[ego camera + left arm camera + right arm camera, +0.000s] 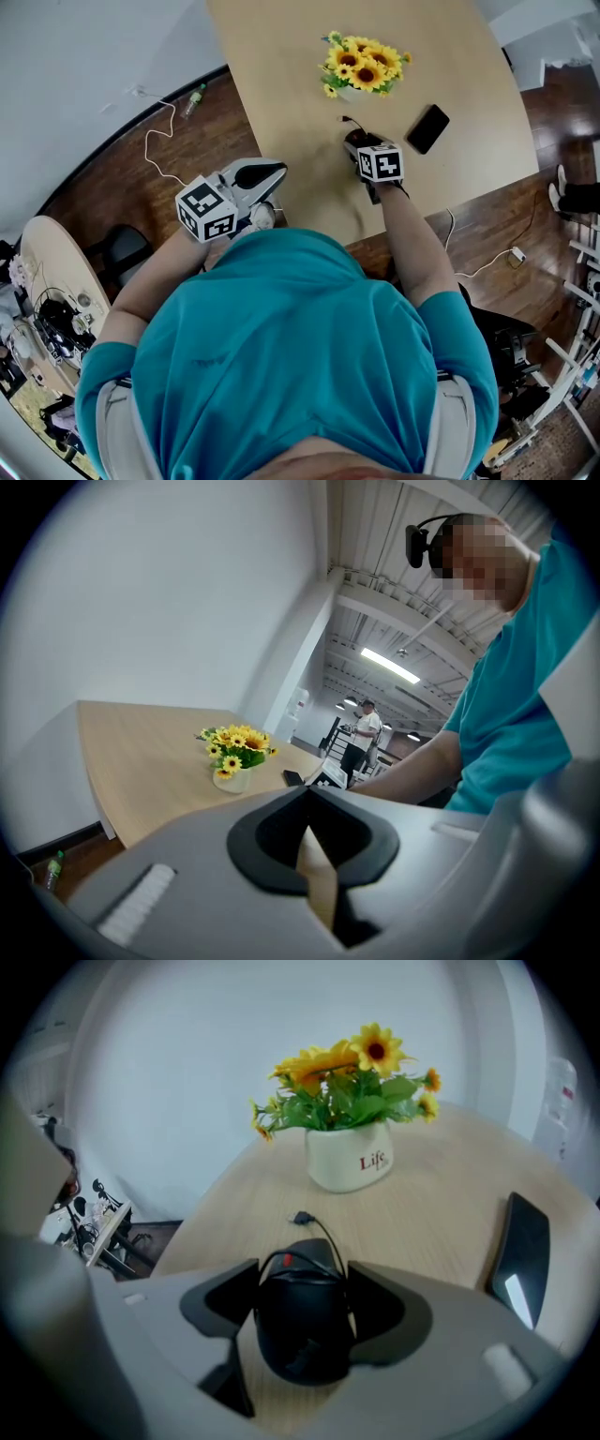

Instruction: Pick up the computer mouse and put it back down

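Note:
The black computer mouse (pixel 302 1321) lies on the light wooden table (pixel 281 94), its thin cable wrapped over its back and the plug (pixel 302 1218) resting just beyond it. My right gripper (pixel 302 1283) points down over the mouse, and its dark pads (pixel 380 1302) press against both of the mouse's sides. In the head view the right gripper (pixel 360 143) covers most of the mouse (pixel 354 137), which sits near the table's front edge. My left gripper (pixel 272 172) is held off the table's left corner, shut and empty; in its own view the left gripper (pixel 307 803) has its jaw tips together.
A white pot of sunflowers (pixel 361 70) stands just beyond the mouse, and in the right gripper view the sunflower pot (pixel 349 1157) is straight ahead. A black phone (pixel 428 128) lies to the right. A person (pixel 361 738) stands far off in the room. Cables trail over the wooden floor.

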`<state>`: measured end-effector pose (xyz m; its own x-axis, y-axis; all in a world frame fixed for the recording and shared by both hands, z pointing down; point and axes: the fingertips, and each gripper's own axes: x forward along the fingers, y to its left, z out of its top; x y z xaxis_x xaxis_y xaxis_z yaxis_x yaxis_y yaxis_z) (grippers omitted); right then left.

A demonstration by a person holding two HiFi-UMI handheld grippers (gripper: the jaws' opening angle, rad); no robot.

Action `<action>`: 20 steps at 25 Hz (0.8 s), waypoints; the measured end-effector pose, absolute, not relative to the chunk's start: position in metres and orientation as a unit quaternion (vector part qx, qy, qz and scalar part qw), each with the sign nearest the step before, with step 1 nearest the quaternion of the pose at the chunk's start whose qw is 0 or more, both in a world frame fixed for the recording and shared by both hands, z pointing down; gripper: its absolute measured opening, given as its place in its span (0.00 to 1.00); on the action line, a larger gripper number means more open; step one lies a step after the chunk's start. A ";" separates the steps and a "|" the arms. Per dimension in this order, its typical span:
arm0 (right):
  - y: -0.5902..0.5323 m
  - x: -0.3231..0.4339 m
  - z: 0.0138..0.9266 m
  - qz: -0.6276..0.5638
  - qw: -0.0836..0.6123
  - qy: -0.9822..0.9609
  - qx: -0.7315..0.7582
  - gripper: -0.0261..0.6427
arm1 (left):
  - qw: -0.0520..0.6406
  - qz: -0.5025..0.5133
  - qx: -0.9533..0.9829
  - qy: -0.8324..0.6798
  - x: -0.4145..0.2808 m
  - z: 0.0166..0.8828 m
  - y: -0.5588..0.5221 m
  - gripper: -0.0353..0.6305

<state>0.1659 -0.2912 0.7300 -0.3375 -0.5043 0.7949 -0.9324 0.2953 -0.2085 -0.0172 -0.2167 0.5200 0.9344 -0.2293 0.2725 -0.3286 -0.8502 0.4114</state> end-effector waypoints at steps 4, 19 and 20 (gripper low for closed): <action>-0.284 0.166 0.717 0.341 0.288 -0.756 0.479 0.48 | 0.229 0.103 0.957 -0.143 -0.013 0.517 -0.215 0.06; -0.273 0.140 0.557 0.297 0.105 -0.836 0.450 0.48 | 0.209 0.056 0.963 -0.160 -0.019 0.478 -0.219 0.06; -0.271 0.138 0.541 0.292 0.088 -0.841 0.447 0.48 | 0.208 0.051 0.963 -0.162 -0.020 0.474 -0.220 0.06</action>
